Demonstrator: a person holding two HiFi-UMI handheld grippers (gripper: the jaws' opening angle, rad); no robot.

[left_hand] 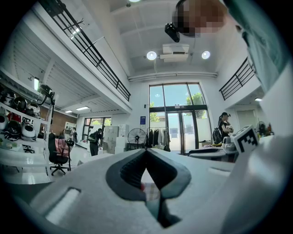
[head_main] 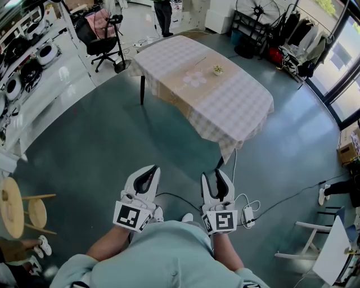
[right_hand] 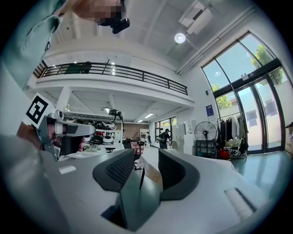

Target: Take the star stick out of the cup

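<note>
The table (head_main: 236, 112) with a checked cloth stands a few steps ahead on the green floor. On its middle sits a small cup (head_main: 217, 70) with something pale in it; the star stick is too small to make out. Both grippers are held close to the person's body, far short of the table. My left gripper (head_main: 152, 169) (left_hand: 146, 151) has its jaw tips touching and nothing between them. My right gripper (head_main: 216, 176) (right_hand: 146, 167) stands open and empty, and the table's cloth (right_hand: 152, 176) shows in the gap.
Shelves with appliances (head_main: 31, 64) line the left wall. An office chair (head_main: 104, 34) and a person (head_main: 164, 17) are beyond the table, a fan (head_main: 257, 11) and clothes rack at the back right. Wooden stools (head_main: 17, 208) stand at my left, a cable and power strip (head_main: 248, 214) on the floor.
</note>
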